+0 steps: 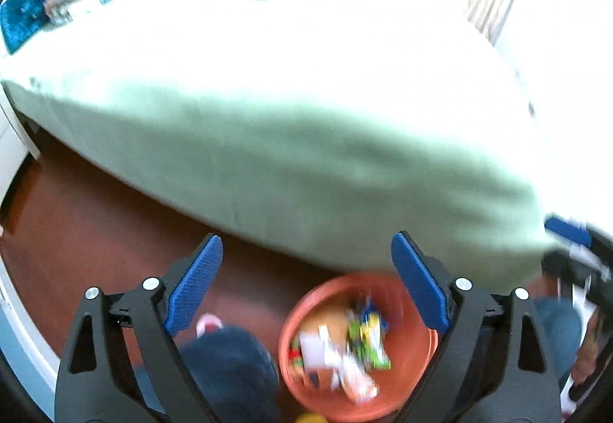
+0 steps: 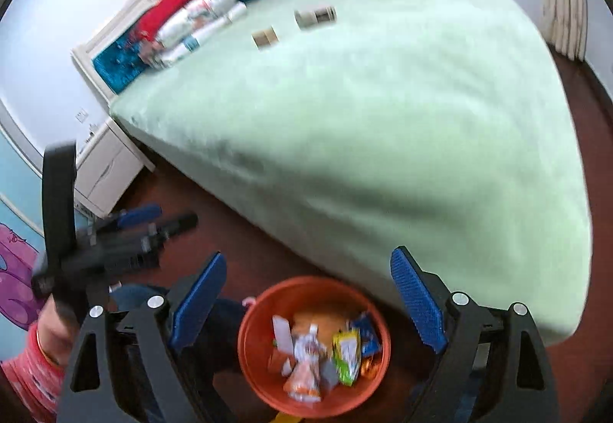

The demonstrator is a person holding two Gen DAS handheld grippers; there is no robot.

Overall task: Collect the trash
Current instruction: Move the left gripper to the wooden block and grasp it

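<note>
trash [image 2: 318, 358], blurred wrappers hard to tell apart, lies in the orange bucket [image 2: 253, 319] on the dark floor near the green bed [image 2: 364, 124]. left gripper [image 1: 306, 285] and right gripper [image 2: 308, 298] hang above it, fingers spread wide, holding nothing. two small items [image 2: 291, 25] sit far up the bed, too blurred to name.

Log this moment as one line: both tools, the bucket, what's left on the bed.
left tool open, empty | right tool open, empty | orange bucket holds wrappers | two small items on green bed

Two black grippers [image 1: 306, 283] [image 2: 308, 298] with ribbed blue pads (silver screws at the pivots); red patterned sleeve [image 2: 28, 381], dark blue trousers [image 1: 230, 369]
</note>
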